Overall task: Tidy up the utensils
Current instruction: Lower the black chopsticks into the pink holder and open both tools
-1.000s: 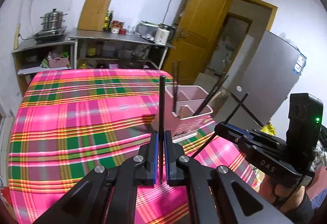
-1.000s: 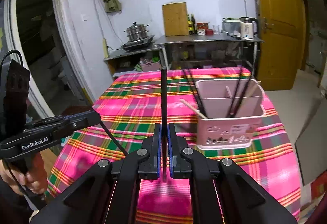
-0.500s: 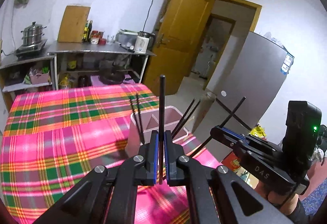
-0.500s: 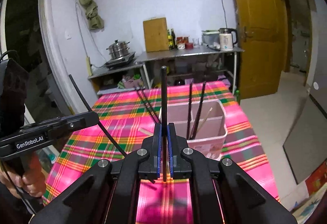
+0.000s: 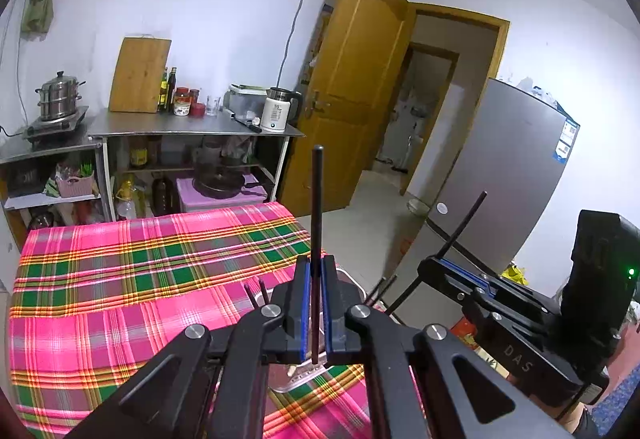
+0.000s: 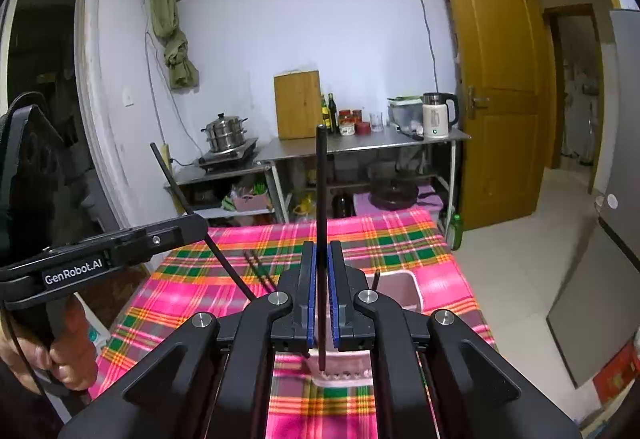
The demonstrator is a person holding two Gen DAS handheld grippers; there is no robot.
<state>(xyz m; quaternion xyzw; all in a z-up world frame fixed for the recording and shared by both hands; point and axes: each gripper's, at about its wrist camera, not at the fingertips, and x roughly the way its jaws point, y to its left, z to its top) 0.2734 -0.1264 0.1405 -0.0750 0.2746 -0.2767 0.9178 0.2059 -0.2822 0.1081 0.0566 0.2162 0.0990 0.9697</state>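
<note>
From my left wrist, my left gripper [image 5: 315,315] stays clamped on a black chopstick [image 5: 318,223]; the pink holder [image 5: 352,285], ahead of me a second ago, now sits under my fingers. From my right wrist, my right gripper [image 6: 322,303] grips its own chopstick [image 6: 321,199] above the holder [image 6: 400,289]; both seem ready to drop in

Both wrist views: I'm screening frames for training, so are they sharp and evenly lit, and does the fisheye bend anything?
Left wrist view: sharp, soft even light, no glare on the chopstick; door and fridge bow outward, corners vignetted black. Right wrist view: equally sharp; doorway at left is dark, door edges curve, chopstick crisp.
</note>
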